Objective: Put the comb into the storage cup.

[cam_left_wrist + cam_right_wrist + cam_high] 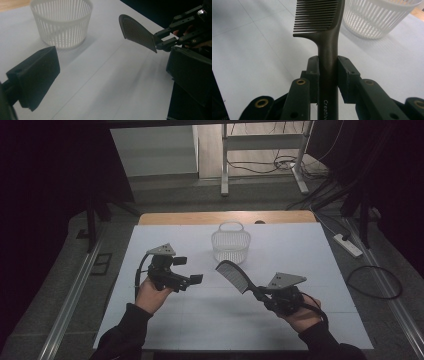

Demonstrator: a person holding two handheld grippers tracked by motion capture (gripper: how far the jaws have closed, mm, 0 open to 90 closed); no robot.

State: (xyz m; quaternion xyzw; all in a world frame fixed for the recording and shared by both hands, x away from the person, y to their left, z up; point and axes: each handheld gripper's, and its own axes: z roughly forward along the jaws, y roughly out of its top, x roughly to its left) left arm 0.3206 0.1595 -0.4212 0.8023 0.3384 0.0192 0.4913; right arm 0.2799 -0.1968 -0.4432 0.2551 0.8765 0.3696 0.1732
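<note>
Your left tool [189,270] sits at about eight o'clock on the white surface [300,245], held up off it in your left hand [152,294], its two black jaws spread wide with nothing between them; in the left gripper view one blocky pad stands at the lower left and the other at the right edge, bare surface showing in the gap. Toward twelve o'clock, near the far edge of the surface, stands the white slatted plastic basket [230,245] with its loop handle, upright and open, well apart from both tools. Moving right, the dark plastic comb with fine teeth [234,276] hangs in the air at about the centre of the surface, its toothed head reaching up toward eleven o'clock from your right hand [302,314], clear of the basket and just short of it. Your right tool [264,296], at about four o'clock, is pinching that comb by its handle: the right gripper view shows both pads pressed against the sides of the handle [328,72], the teeth [315,17] pointing left, and the basket [379,17] beyond at the upper right.
</note>
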